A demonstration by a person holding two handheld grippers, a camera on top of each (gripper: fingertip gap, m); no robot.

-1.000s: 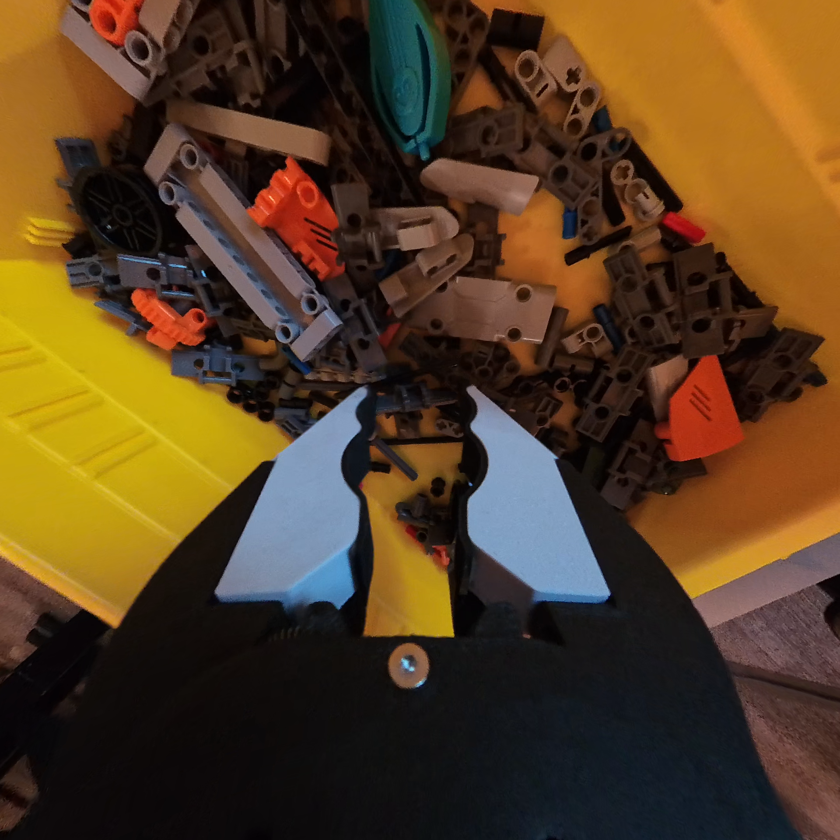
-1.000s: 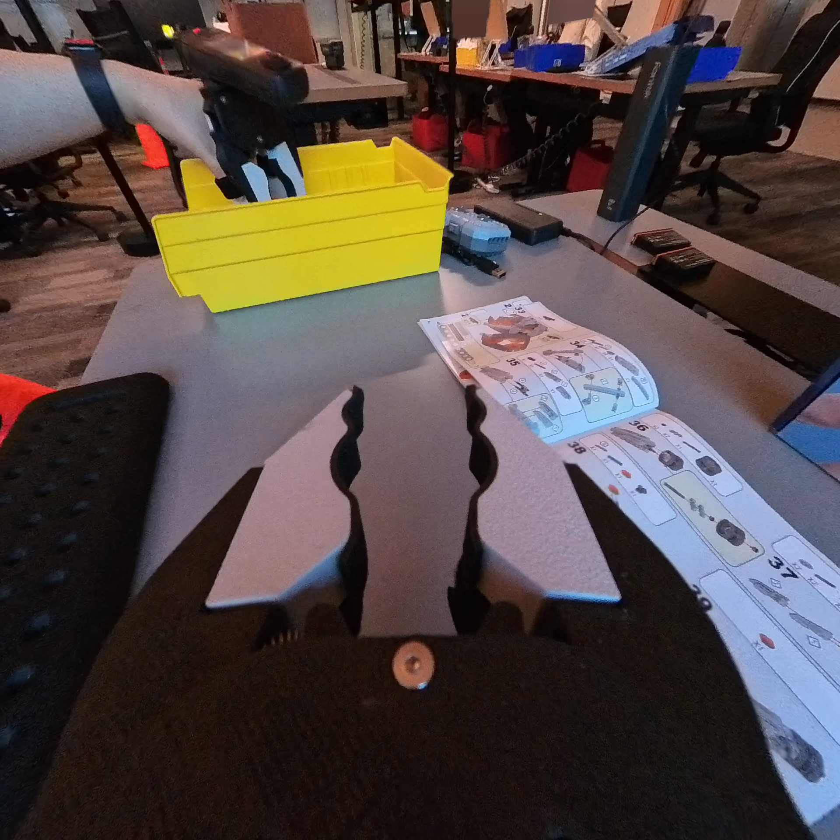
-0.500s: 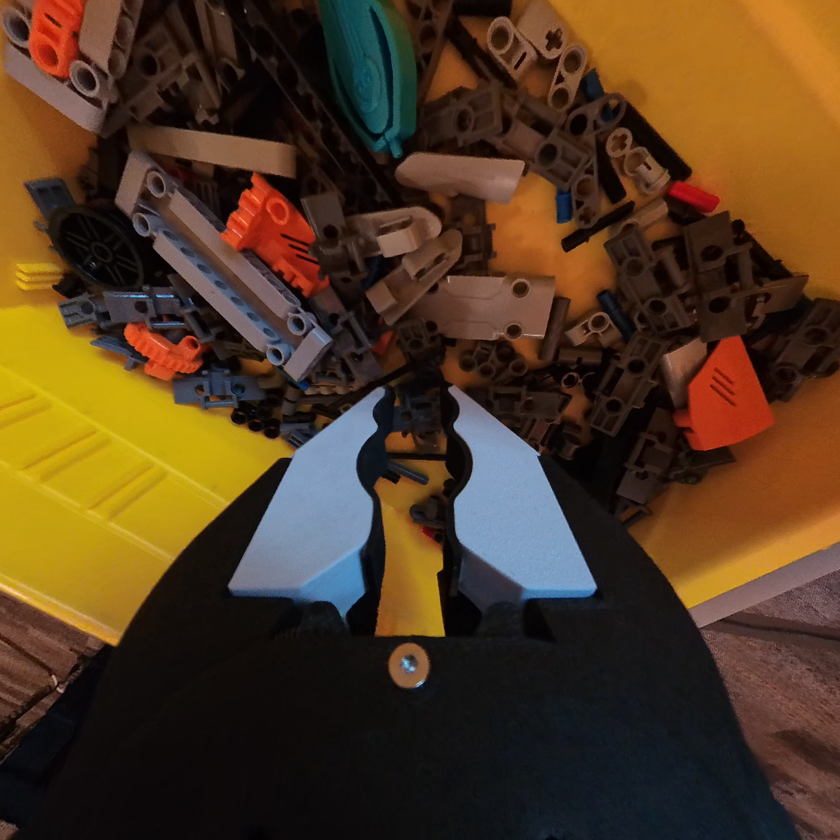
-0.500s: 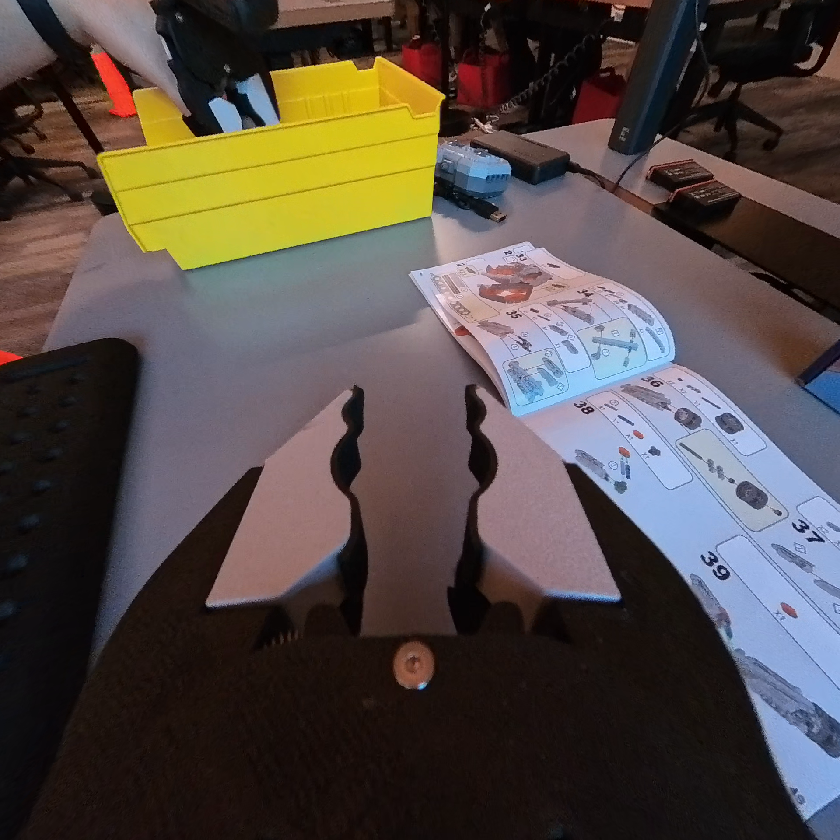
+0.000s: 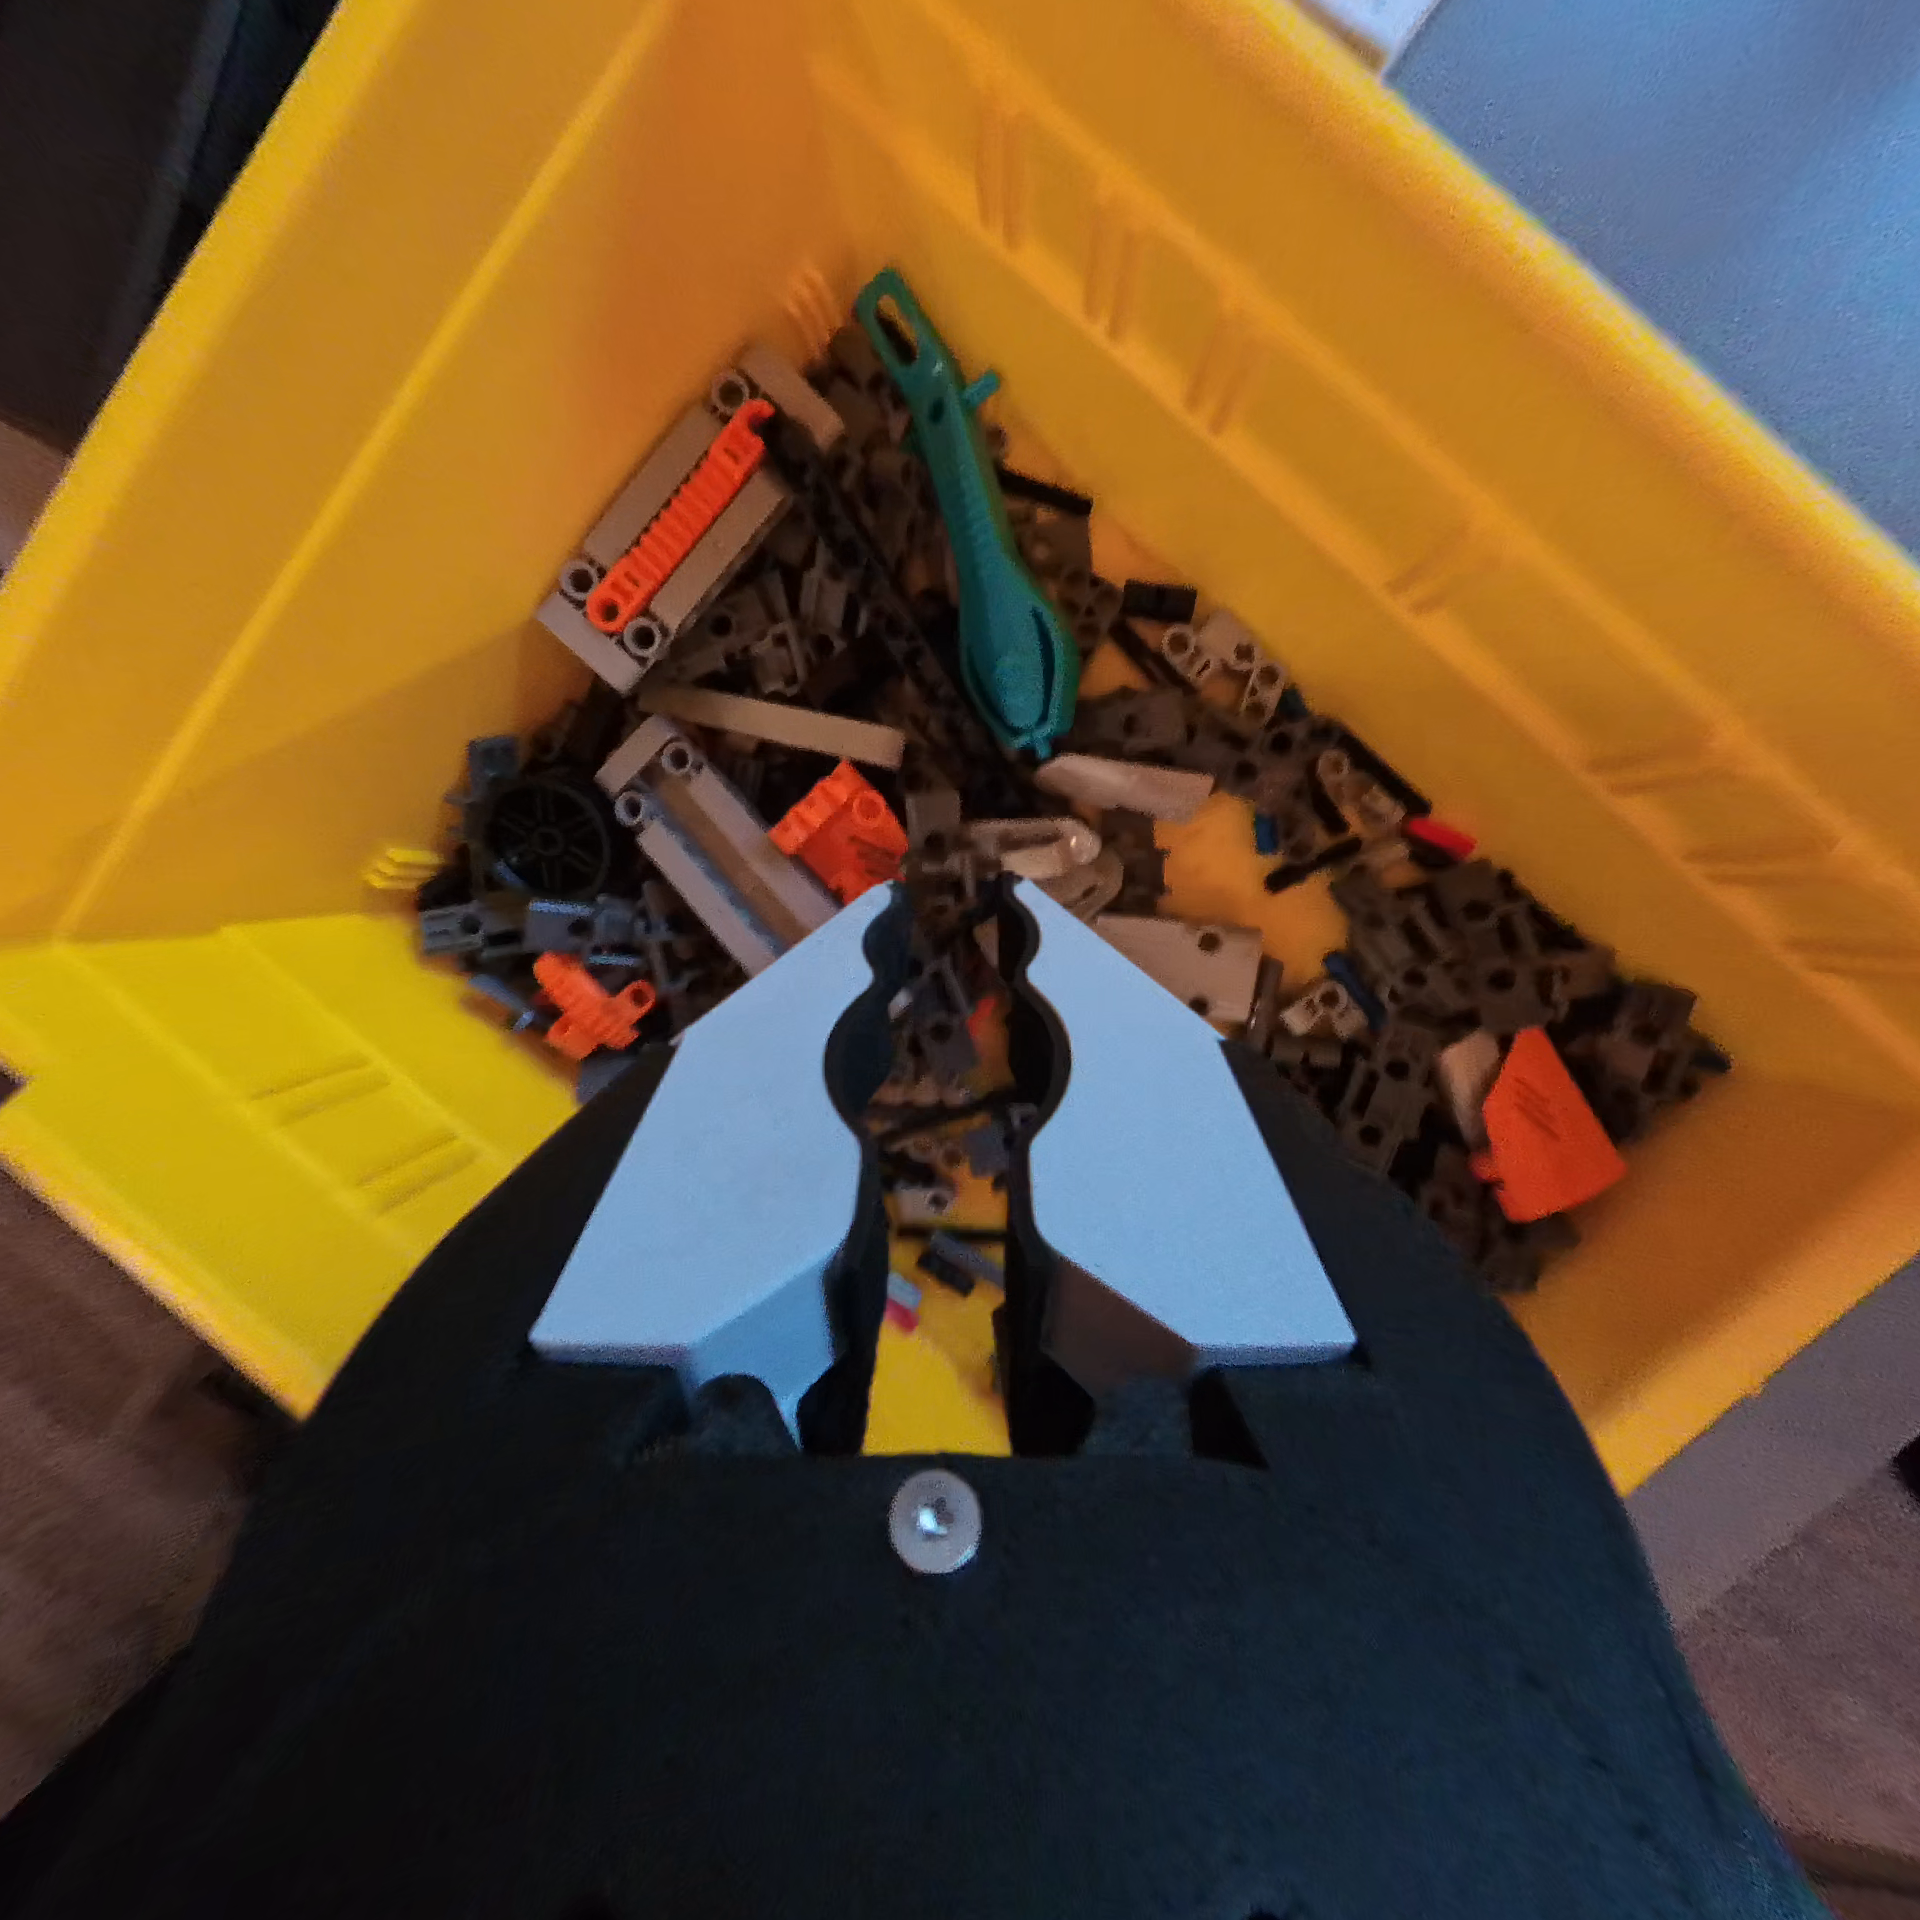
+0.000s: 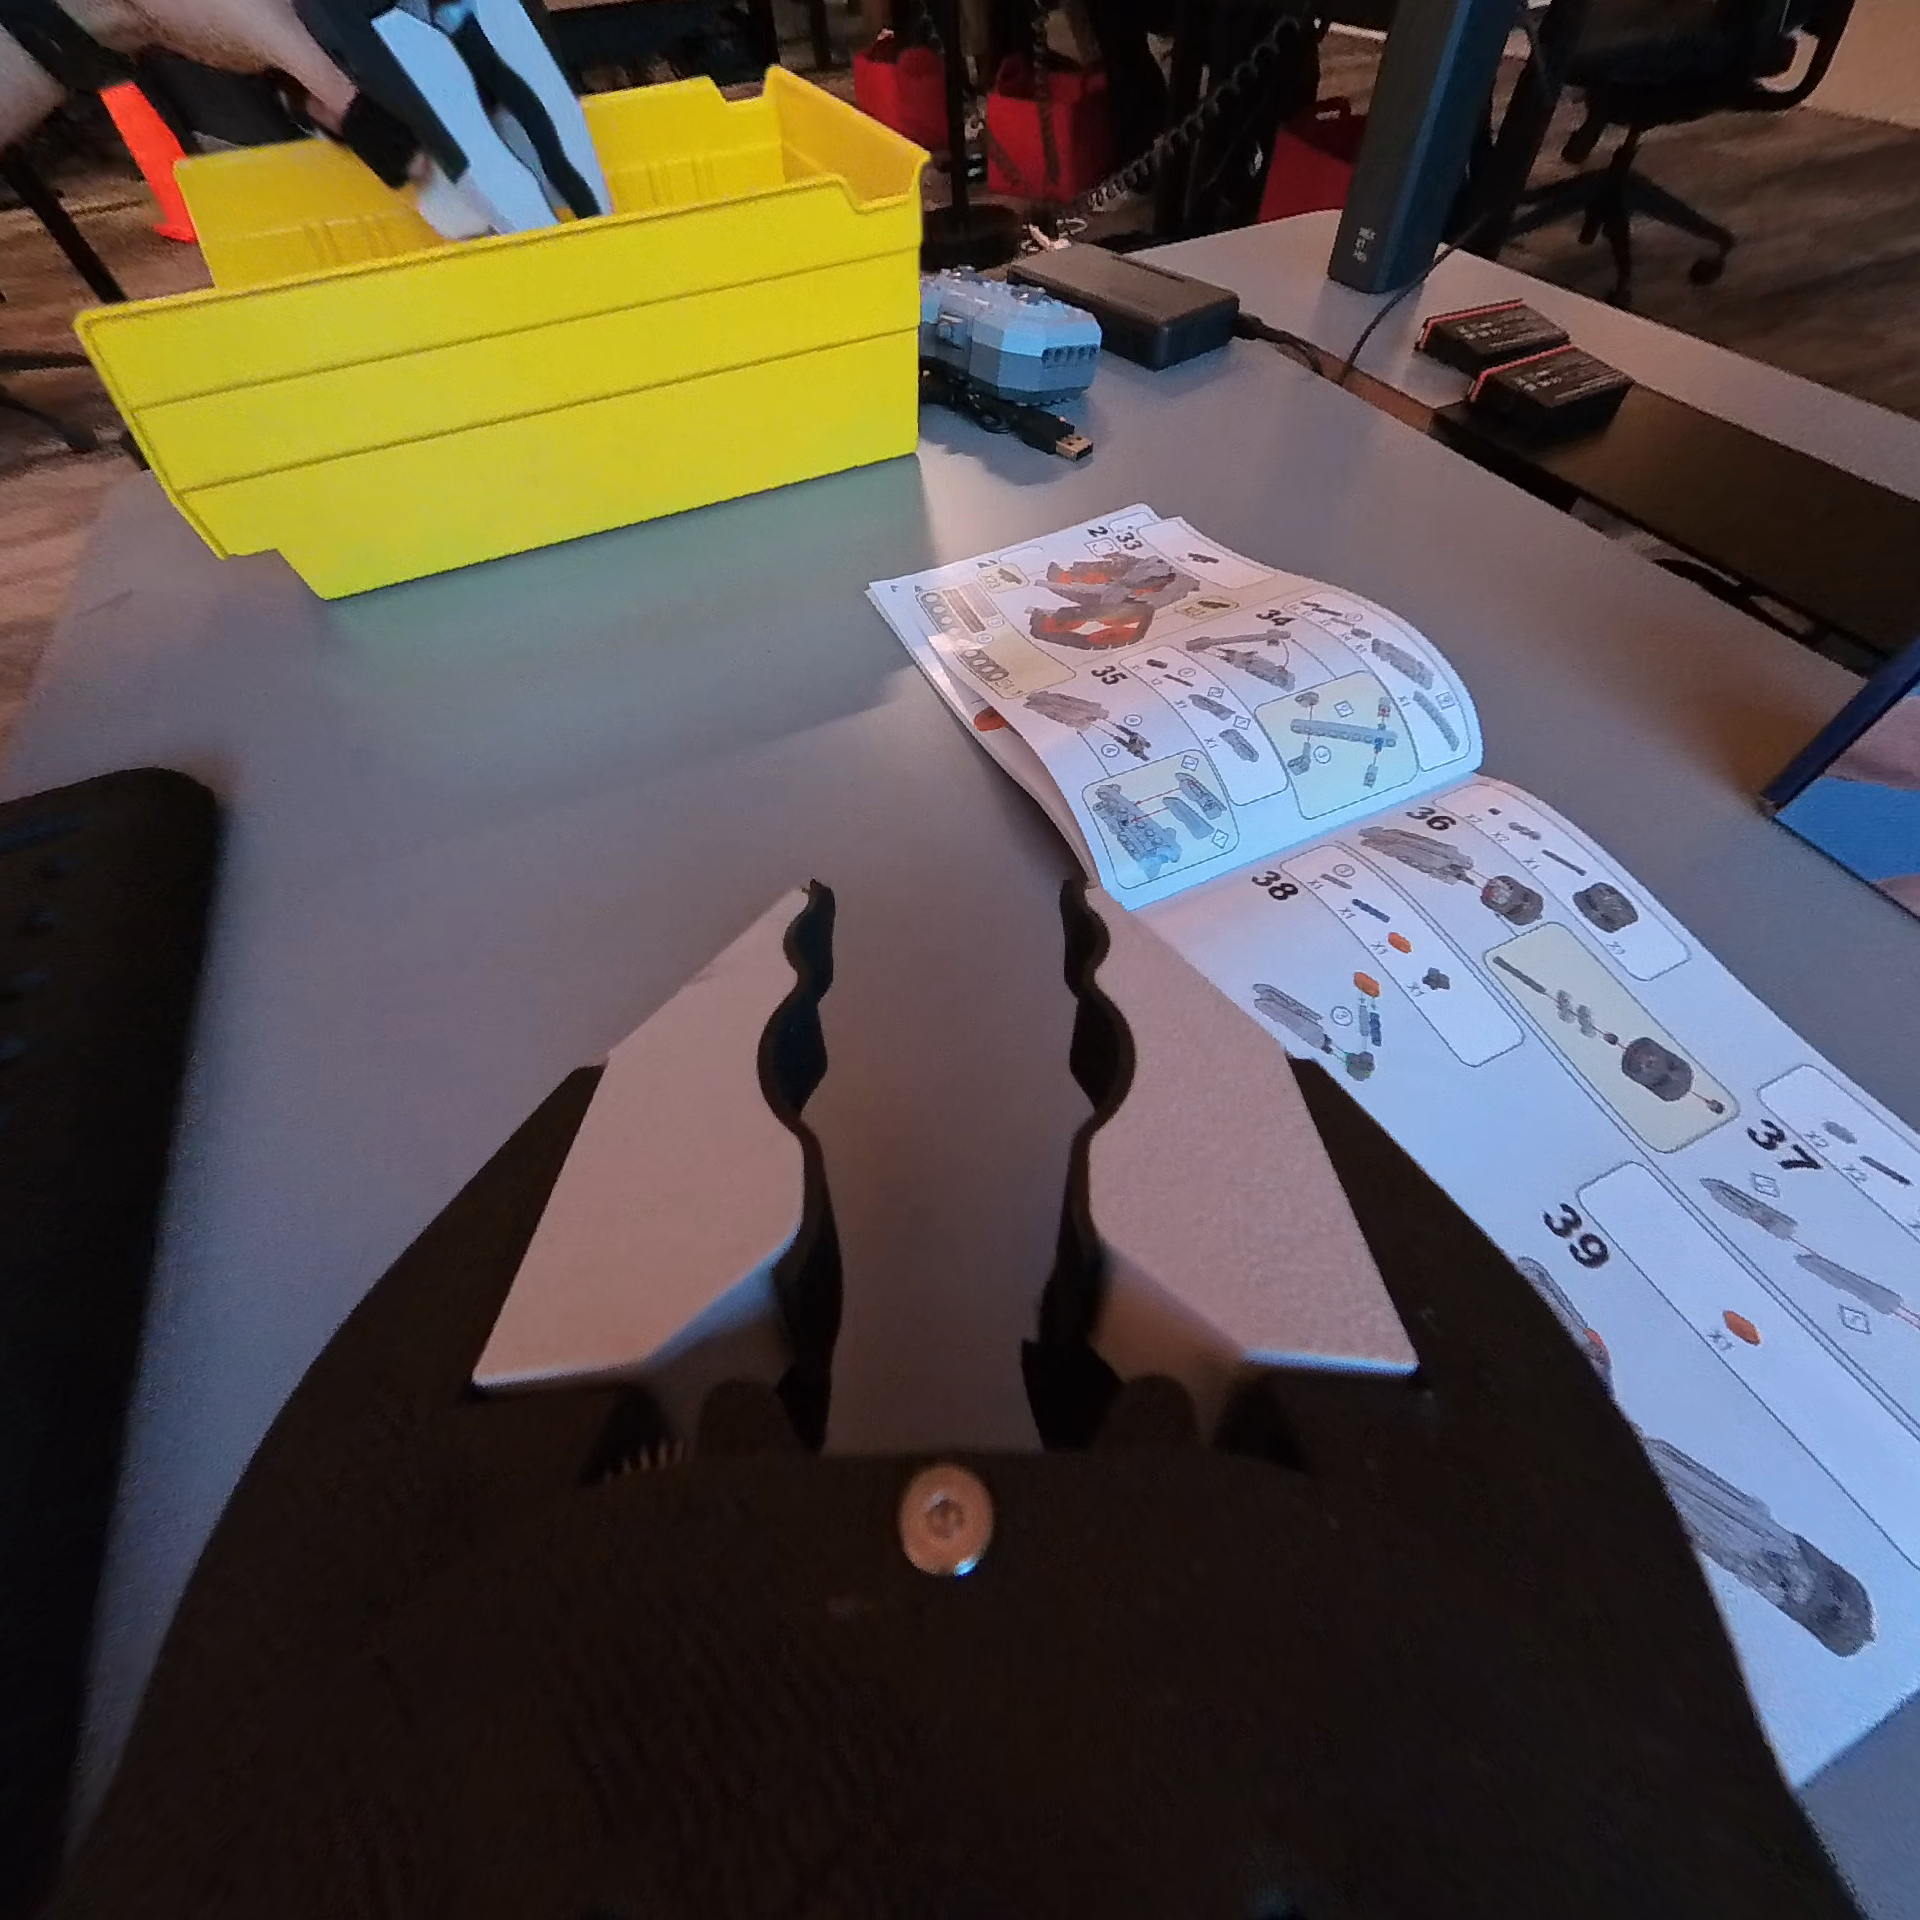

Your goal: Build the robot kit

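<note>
Yellow moulded-plastic storage bin (image 5: 1299, 343) seen from above in the left wrist view, its floor covered by a loose heap of small plastic construction pieces (image 5: 1382, 935), mostly dark grey and black with light grey beams. The left gripper (image 5: 951, 899), with pale grey fingers (image 5: 758, 1122) on a black body, points down into the bin; its tips stand a narrow gap apart, and a small dark grey connector piece (image 5: 940, 883) sits right at that gap. Whether the tips actually pinch it cannot be told through the blur. Just left of the tips lie an orange block (image 5: 842, 826) and a long light grey beam (image 5: 717, 842); a green elongated tool (image 5: 987, 561) lies beyond them, and an orange wedge panel (image 5: 1538, 1132) lies well to the right.

In the right wrist view, the right gripper (image 6: 940, 904) hangs over the bare grey tabletop (image 6: 540, 727), fingers set wide with nothing between them. An open printed instruction booklet (image 6: 1351, 883) lies just to its right, and a black perforated pad (image 6: 83, 1039) to its left. The bin (image 6: 540, 384) stands farther off, with the left gripper (image 6: 488, 125) above its rim.
</note>
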